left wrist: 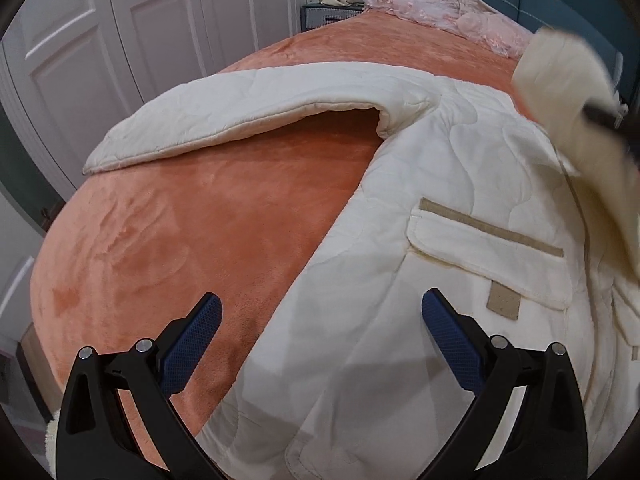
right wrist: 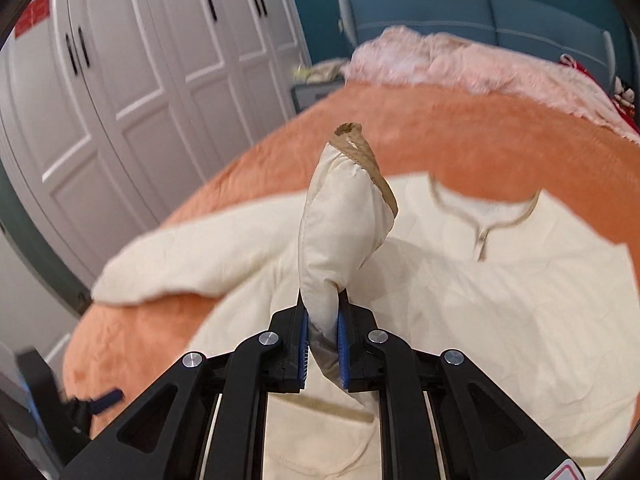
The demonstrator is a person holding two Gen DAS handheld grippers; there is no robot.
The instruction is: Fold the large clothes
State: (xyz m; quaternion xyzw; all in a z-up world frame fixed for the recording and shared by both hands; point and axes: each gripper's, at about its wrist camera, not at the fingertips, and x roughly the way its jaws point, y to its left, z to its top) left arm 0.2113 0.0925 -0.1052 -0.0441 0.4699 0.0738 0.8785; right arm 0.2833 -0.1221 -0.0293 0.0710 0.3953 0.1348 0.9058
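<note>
A cream quilted jacket [left wrist: 440,208] lies spread on an orange bedspread [left wrist: 208,232], one sleeve [left wrist: 240,120] stretched out to the left. A flap pocket with tan trim [left wrist: 488,256] shows on its front. My left gripper [left wrist: 322,312] hovers open over the jacket's lower edge with nothing between its blue pads. In the right wrist view my right gripper [right wrist: 323,334] is shut on the other sleeve's cuff end [right wrist: 344,216], which stands up above the jaws with its tan-trimmed opening on top. The jacket's collar and zip [right wrist: 486,220] lie beyond. That lifted sleeve appears blurred at the upper right [left wrist: 568,92] of the left wrist view.
Pink fluffy bedding [right wrist: 460,64] is heaped at the head of the bed against a blue headboard [right wrist: 480,12]. White wardrobe doors [right wrist: 140,80] stand along the left. A small bedside cabinet [left wrist: 324,16] with folded items sits at the far corner.
</note>
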